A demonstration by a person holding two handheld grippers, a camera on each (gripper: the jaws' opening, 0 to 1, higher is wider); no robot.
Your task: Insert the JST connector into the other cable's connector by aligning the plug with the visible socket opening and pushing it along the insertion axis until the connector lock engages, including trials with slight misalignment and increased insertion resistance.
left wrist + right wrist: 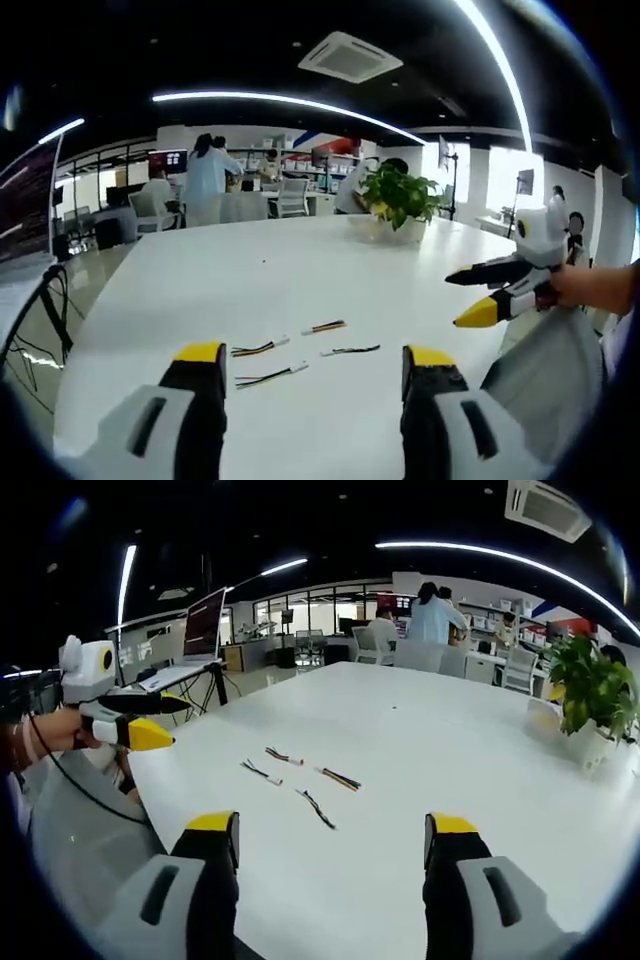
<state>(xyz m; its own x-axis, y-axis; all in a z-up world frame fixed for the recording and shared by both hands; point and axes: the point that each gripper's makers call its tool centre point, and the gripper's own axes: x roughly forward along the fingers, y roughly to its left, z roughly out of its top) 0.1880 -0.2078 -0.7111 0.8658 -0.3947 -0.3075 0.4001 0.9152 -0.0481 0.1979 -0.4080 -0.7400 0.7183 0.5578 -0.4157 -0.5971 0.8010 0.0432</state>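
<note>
Left gripper (312, 360): fingers spread wide, yellow tips apart, nothing between them; held above the near edge of the counter (280, 270). In the right gripper view it (160, 720) enters from the left, held in a hand (50, 730), its black and yellow tips apart.
Right gripper (335, 830): fingers spread wide, nothing between them; held above the counter (450, 750). In the left gripper view it (478, 295) enters from the right, held in a hand (590, 285), tips apart.
Cables: four short wired leads lie flat on the white counter, all free of both grippers, loosely grouped ahead of the fingers.
Cable 1 (260, 347): long axis runs near-left to far-right in the left gripper view; white connector at the far-right end.
Cable 2 (270, 376): just nearer the camera than cable 1, roughly parallel to it; white connector at the right end.
Cable 3 (325, 326): farther out, close to level in the view; white connector at its left end.
Cable 4 (350, 350): thin dark lead, close to level; pale end at the left.
Socket openings: too small to tell.
Plant (400, 195): potted, on the far side of the counter, well apart from the cables.
Background: people (205, 180) stand by desks and chairs.
</note>
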